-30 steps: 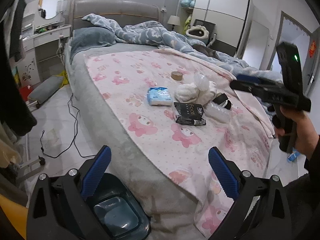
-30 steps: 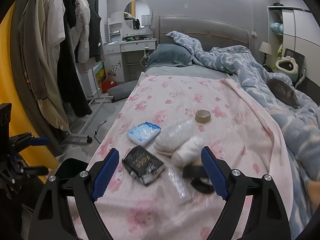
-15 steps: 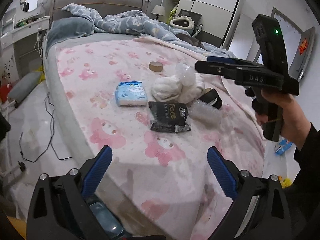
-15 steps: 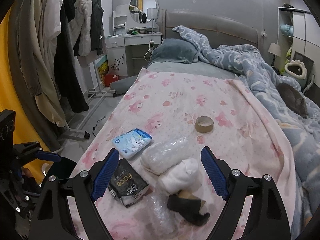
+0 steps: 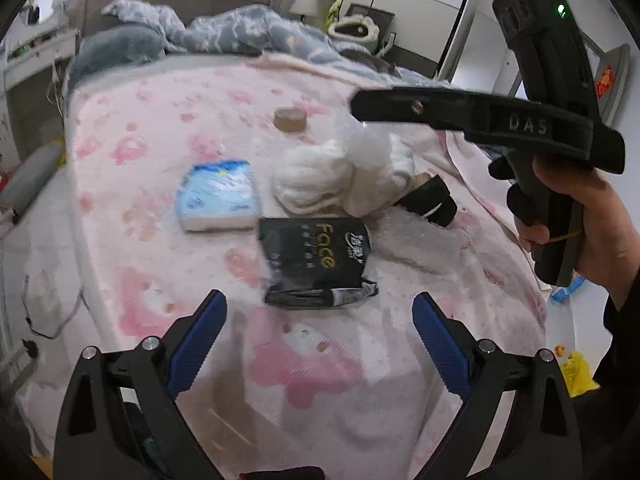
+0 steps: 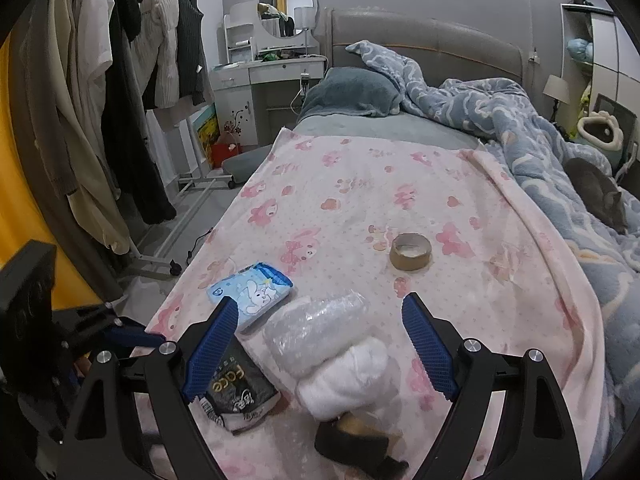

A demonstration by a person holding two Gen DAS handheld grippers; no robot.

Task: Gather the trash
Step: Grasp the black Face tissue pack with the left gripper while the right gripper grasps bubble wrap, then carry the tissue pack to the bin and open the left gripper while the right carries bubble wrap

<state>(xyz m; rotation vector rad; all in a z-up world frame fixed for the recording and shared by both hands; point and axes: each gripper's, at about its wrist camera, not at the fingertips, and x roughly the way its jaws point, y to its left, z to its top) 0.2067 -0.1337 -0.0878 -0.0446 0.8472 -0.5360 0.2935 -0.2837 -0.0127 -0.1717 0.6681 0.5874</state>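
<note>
Trash lies on the pink blanket (image 5: 132, 128) of the bed: a black "Face" packet (image 5: 316, 260) (image 6: 236, 394), a blue tissue pack (image 5: 218, 196) (image 6: 250, 294), a white wad (image 5: 320, 180) (image 6: 344, 376), clear bubble wrap (image 6: 316, 326), a black roll (image 5: 430, 200) (image 6: 352, 440) and a brown tape roll (image 5: 289, 120) (image 6: 411, 252). My left gripper (image 5: 318, 336) is open, just short of the black packet. My right gripper (image 6: 320, 344) is open above the bubble wrap and white wad; it also shows in the left wrist view (image 5: 480, 120).
A blue duvet (image 6: 500, 120) and a grey cat (image 6: 596, 192) lie on the bed's right side. A clothes rack (image 6: 120, 100) stands left of the bed. A dressing table (image 6: 276, 72) is at the back. Cables (image 5: 44, 312) lie on the floor.
Both grippers have moved forward and closer to the trash. The left one has come over the bed edge toward the black packet; the bin below it has dropped out of view.
</note>
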